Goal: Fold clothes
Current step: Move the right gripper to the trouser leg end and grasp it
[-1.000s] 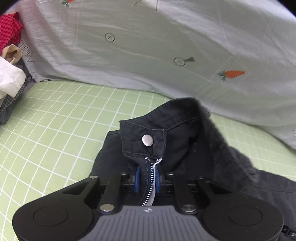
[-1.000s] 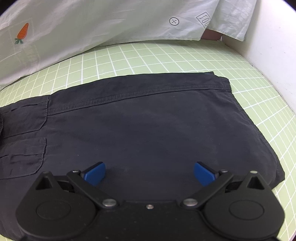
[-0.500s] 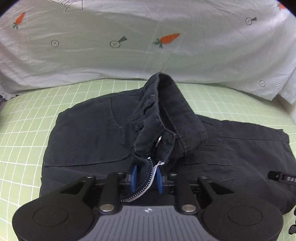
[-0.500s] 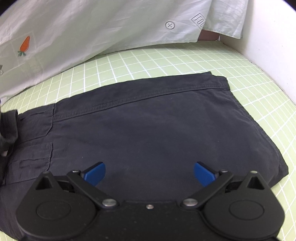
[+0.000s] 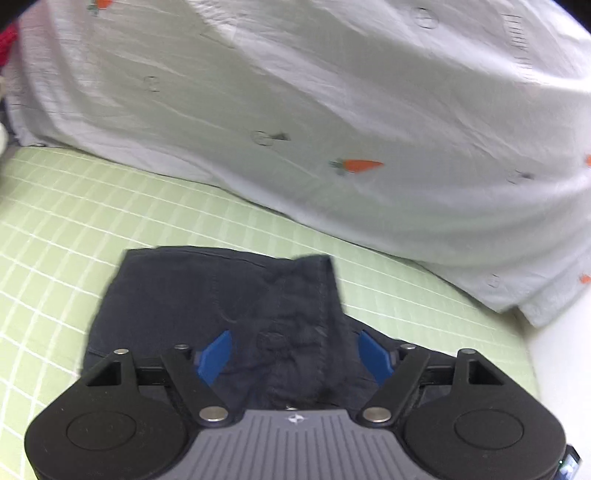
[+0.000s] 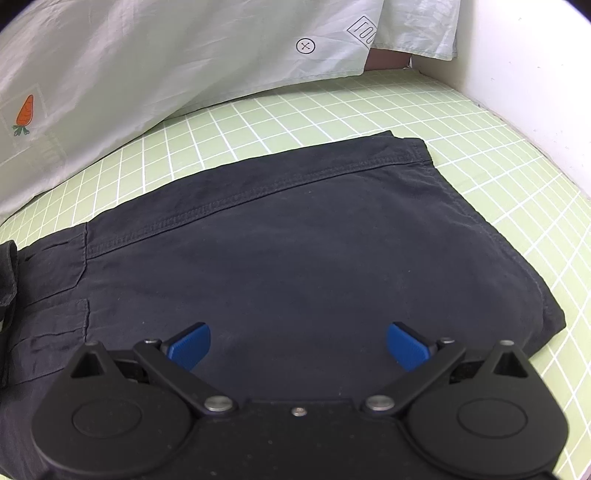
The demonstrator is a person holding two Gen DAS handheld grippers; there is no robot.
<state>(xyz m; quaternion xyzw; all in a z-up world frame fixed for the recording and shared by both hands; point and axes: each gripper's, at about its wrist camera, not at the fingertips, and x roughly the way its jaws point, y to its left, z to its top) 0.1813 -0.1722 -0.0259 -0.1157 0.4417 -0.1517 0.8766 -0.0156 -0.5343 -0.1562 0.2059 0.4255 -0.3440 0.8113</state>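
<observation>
Plainly, both the left gripper and right gripper stand wide, gripping nothing, over the dark trousers lying flat on the green-checked bed, near the carrot-printed white sheet, whose boxed lettering reads partly "FOU".

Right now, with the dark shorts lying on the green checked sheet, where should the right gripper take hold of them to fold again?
Probably the hemmed leg end of the dark navy cotton shorts, at the near corner. It lies flat with a free edge on the green checked sheet, so the open right gripper could slide in from the right side, one finger under the hem.
</observation>
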